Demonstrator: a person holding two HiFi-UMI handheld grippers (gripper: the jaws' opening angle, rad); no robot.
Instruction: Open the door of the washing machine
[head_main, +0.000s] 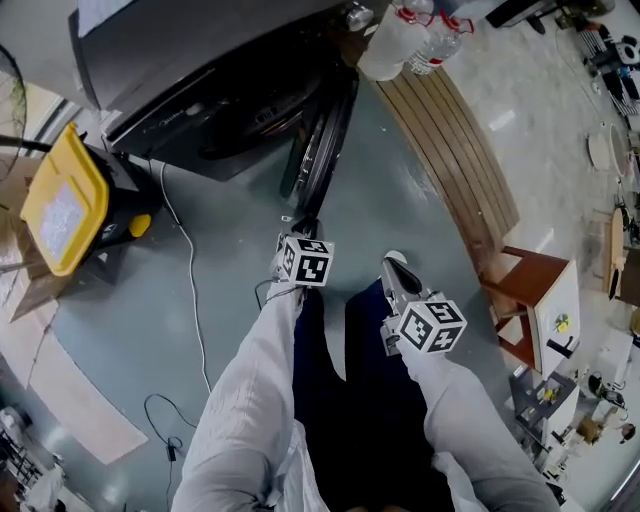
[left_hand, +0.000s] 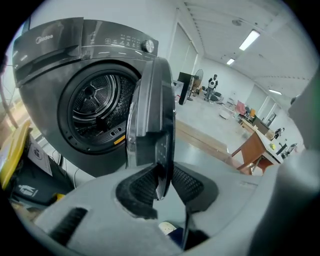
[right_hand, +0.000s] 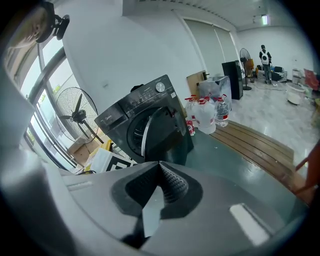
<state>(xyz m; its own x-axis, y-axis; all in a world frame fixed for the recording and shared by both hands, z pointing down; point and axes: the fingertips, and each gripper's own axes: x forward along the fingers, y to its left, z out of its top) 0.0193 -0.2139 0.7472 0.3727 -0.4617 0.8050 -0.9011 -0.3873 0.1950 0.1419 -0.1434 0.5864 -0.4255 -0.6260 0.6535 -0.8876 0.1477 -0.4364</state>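
The dark grey washing machine (head_main: 200, 70) stands at the top of the head view with its round door (head_main: 322, 140) swung out edge-on toward me. The steel drum (left_hand: 97, 107) shows through the opening. My left gripper (head_main: 298, 228) is at the door's free edge, and in the left gripper view the door (left_hand: 150, 110) runs down between the pads of the left gripper (left_hand: 161, 182), which are shut on its rim. My right gripper (head_main: 397, 268) hangs to the right, away from the door. The right gripper (right_hand: 159, 166) has its pads together with nothing between them.
A yellow-topped machine (head_main: 65, 200) sits left of the washer, and a white cable (head_main: 190, 290) trails over the floor. Water bottles (head_main: 410, 35) and a long wooden platform (head_main: 455, 150) lie to the right, with a brown stool (head_main: 525, 285) beyond. My legs fill the bottom.
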